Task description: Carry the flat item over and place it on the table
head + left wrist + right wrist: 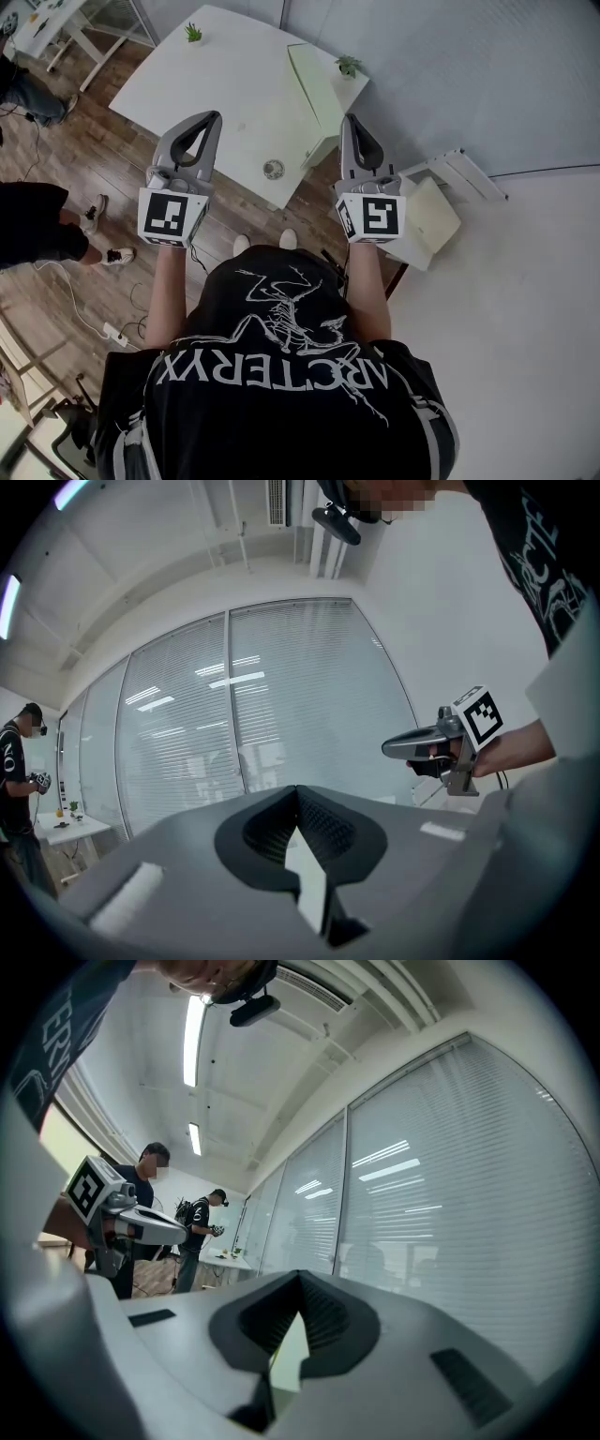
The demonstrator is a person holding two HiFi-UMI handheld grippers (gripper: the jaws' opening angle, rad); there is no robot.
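Head view: left tongs (208,120) and right tongs (353,122) both pinched fully closed, empty; I'm holding them over white worktop (234,84) near edge. Flat cream square board (433,217) lies off the worktop, to its right.

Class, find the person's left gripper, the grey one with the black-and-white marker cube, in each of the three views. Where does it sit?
Head view: the left gripper is left of centre, jaws together, pointing up the picture.
Left gripper view: the left gripper shows only as its own jaws, at bottom centre.
Right gripper view: the left gripper is at the left edge, pointing right.
Shared landmark: the person's black printed T-shirt.
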